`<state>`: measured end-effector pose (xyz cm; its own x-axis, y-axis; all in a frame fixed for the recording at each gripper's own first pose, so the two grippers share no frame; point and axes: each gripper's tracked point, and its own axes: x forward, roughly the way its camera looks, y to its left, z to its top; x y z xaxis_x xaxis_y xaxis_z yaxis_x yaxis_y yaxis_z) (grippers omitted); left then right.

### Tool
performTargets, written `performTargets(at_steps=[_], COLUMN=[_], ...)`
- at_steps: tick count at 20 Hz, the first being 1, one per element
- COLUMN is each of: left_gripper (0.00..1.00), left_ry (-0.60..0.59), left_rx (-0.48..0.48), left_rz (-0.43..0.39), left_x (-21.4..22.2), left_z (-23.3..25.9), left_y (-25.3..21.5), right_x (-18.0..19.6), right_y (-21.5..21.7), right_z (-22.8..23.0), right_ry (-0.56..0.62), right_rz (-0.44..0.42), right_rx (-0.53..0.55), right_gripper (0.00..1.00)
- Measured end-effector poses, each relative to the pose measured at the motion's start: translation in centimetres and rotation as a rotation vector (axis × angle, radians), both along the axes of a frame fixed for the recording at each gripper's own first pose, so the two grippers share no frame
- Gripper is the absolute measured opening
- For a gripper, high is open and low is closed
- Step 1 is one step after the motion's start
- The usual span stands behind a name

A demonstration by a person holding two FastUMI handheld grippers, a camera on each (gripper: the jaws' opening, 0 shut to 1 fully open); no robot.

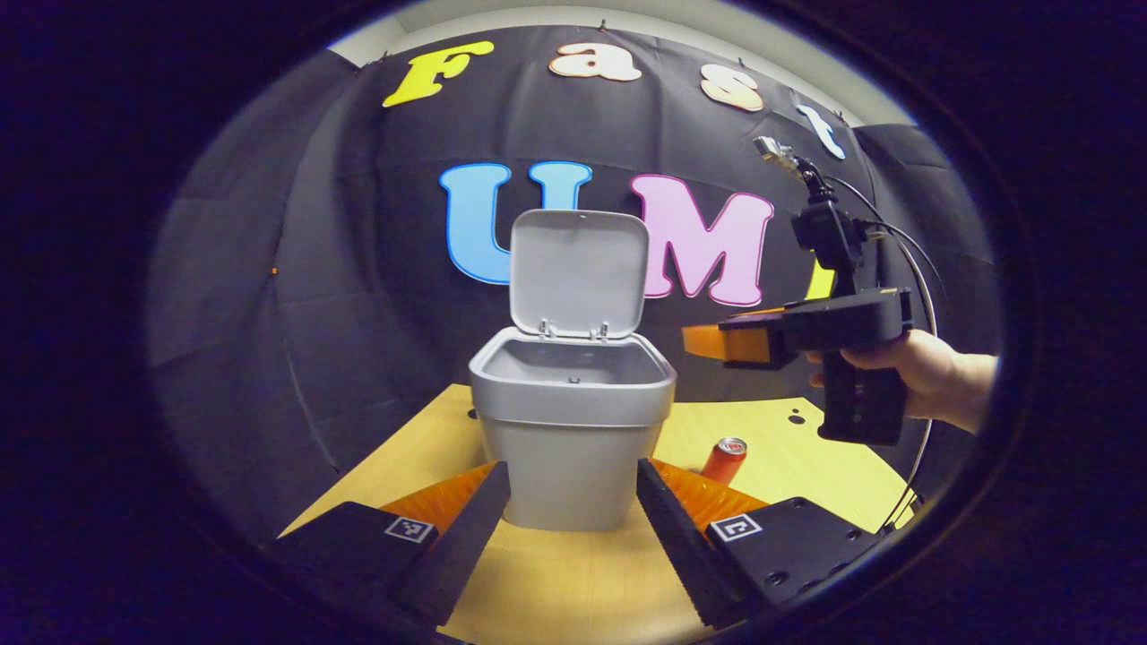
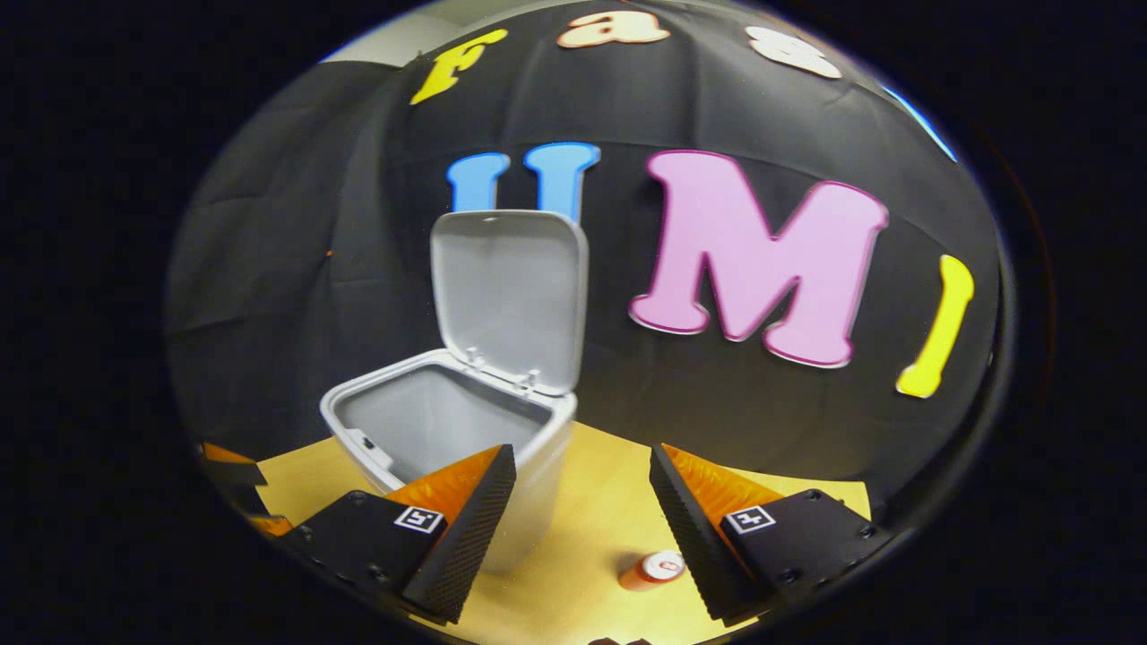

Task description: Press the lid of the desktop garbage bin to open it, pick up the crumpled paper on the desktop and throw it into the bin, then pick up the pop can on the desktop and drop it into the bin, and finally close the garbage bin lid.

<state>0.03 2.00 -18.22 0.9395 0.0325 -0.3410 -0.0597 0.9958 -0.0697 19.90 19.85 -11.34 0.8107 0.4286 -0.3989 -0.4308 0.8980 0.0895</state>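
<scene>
- Garbage bin [image 1: 572,421]: grey, upright on the wooden desktop [image 1: 789,457], lid [image 1: 578,273] raised upright at the rear.
- Pop can [image 1: 724,460]: orange-red, standing on the desktop, right of the bin, apart from it.
- Left gripper [image 1: 573,528]: fingers spread wide, flanking the bin's base, holding nothing.
- Right gripper [image 2: 582,528]: fingers wide apart, empty, raised beside the bin, can below it; held in a hand [image 1: 923,376].
</scene>
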Motion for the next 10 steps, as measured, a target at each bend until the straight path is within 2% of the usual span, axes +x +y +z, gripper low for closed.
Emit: performTargets(at_steps=[4,10], left_gripper=[0.96,0.96], left_ry=[0.023,0.059], left_rx=[-0.006,-0.052], left_rz=[-0.115,-0.242], left_x=[3.1,9.0], left_z=[-3.9,-9.8], left_y=[-5.7,-13.8], right_x=[0.7,-0.3], right_y=[-8.4,-20.3], right_z=[-1.2,-4.6], right_ry=[-0.030,-0.020], right_rz=[-0.114,-0.276], right_rx=[-0.059,-0.146], right_gripper=[0.97,0.97])
